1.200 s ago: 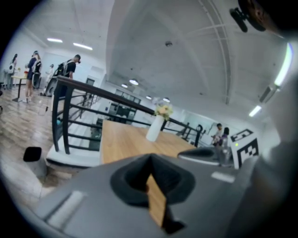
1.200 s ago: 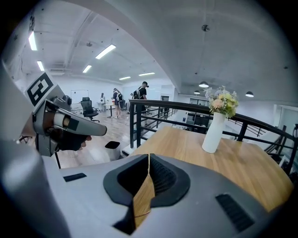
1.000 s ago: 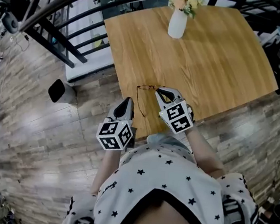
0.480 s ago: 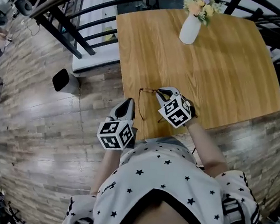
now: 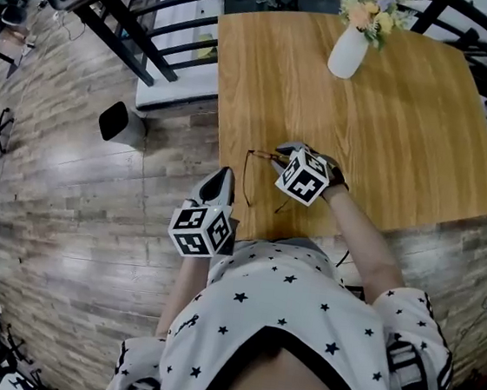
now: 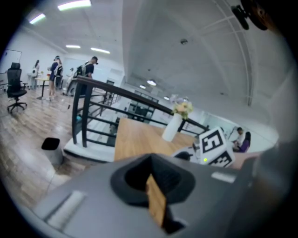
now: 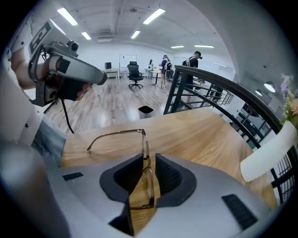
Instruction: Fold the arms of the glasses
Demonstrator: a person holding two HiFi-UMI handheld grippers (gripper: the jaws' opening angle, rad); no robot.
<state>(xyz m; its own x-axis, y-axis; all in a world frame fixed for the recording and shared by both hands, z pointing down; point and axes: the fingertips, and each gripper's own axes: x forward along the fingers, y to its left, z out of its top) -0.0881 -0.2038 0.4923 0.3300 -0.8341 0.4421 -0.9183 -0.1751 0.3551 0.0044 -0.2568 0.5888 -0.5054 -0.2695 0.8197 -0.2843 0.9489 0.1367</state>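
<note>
Right tool (image 7: 148,182) lowered, clamping glasses (image 7: 145,148) near table (image 5: 223,192) edge, left tool (image 5: 221,177) clenched (empty)

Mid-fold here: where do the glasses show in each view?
Head view: glasses at centre, by the table's near-left corner.
Left gripper view: not in it.
Right gripper view: centre, front frame between the jaws, one arm open leftward.
Shared landmark: white vase.

White vase (image 5: 347,51) of flowers (image 5: 372,12) on wooden table (image 5: 407,138), black railing (image 5: 139,38) and bin (image 5: 116,121) beyond.
</note>
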